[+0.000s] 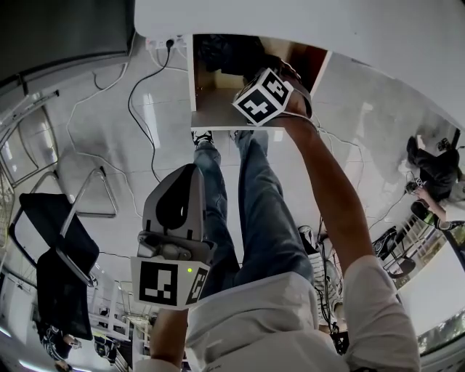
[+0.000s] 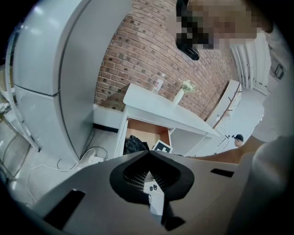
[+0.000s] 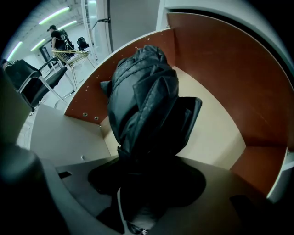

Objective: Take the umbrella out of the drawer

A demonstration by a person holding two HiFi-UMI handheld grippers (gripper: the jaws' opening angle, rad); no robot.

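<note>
Head view: drawer (image 1: pixel 215 107) open under far white desk (image 1: pixel 327 22); right forearm (image 1: pixel 330 182) stretched into it. Left gripper (image 1: pixel 192 168) near body, jaws pressed together, empty. Bare floor left.
Left gripper view: brick wall (image 2: pixel 151 50) behind desk.
Right gripper view: right gripper (image 3: pixel 147 183) pinching near end of black umbrella (image 3: pixel 142 101), which lies in drawer; free room right.

No words, brands or numbers could be read anywhere; the left tool's marker cube (image 1: pixel 168 283) and the right tool's marker cube (image 1: pixel 263 96) bore only black-and-white square patterns.
</note>
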